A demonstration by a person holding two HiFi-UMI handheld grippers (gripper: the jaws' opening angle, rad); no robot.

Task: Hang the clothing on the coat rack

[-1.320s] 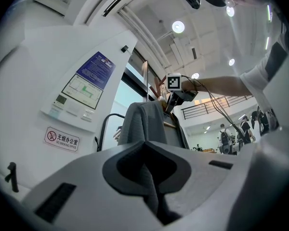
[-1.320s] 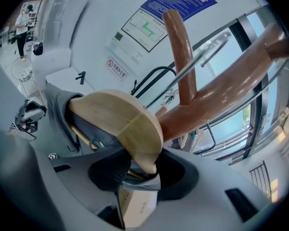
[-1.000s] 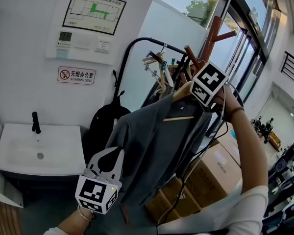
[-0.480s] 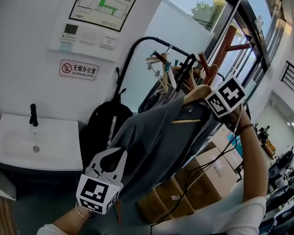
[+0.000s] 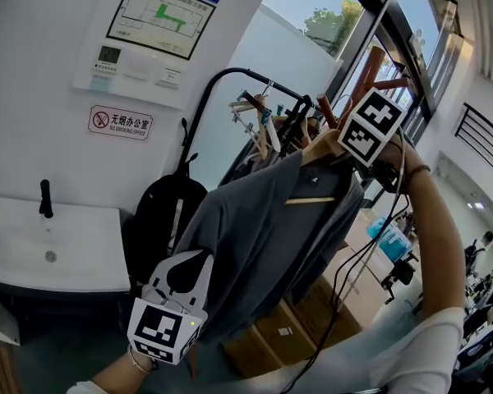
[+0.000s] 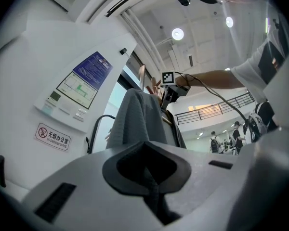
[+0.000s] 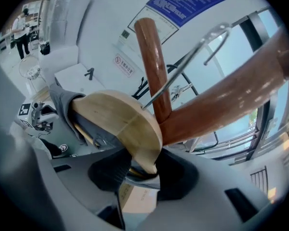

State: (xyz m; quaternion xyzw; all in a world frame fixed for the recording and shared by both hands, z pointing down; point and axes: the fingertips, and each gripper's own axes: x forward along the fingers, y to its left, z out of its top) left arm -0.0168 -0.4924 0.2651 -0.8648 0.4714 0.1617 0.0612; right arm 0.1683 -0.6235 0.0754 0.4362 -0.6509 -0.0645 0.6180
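While the right claw [image 7: 140, 170] is clamped on the wooden hanger [image 7: 118, 124] just under its wire hook [image 7: 183, 71], it holds the hanger high against the brown coat rack [image 5: 368, 66]. That hook crosses in front of the rack's pole, above a slanting peg [image 7: 221, 105]; whether it touches either, I cannot tell. From the hanger drapes the grey jacket [image 5: 263, 236], and the left claw [image 6: 151, 182], low down, is closed on a fold of its fabric.

The sink [image 5: 82, 253] (lower left) runs off the head view's edge.
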